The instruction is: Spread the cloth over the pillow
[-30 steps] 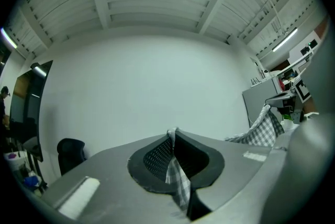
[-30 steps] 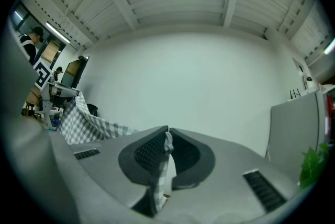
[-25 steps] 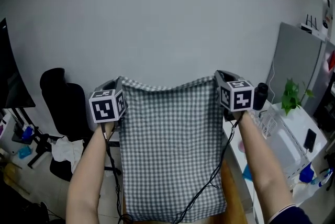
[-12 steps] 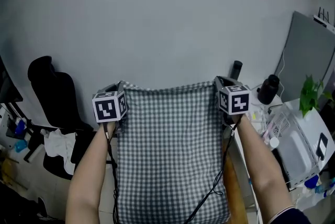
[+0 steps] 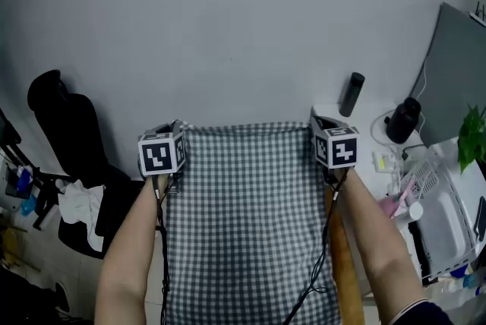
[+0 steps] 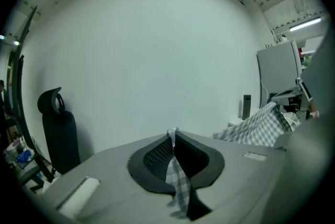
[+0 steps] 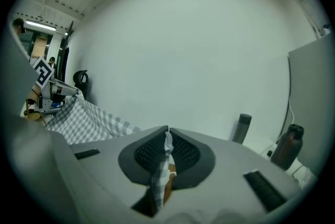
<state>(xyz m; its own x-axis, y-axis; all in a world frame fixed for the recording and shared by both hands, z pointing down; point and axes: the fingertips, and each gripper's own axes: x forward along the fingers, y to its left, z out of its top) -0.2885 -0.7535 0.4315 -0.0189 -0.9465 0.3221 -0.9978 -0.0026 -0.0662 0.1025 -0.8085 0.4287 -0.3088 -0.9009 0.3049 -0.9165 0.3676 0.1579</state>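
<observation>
While both grippers pinch its 2 top corners, the checked cloth stretches flat across the lower centre of the head view.
The left gripper and right gripper each have their jaws closed tight on a fabric corner, side by side before the pale wall; a dark bottle stands at right.

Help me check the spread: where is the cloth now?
Head view, centre: the cloth hangs between the left gripper and right gripper, each shut on a top corner.

Gingham cloth, held up by top corners, spread flat, hanging vert.
</observation>
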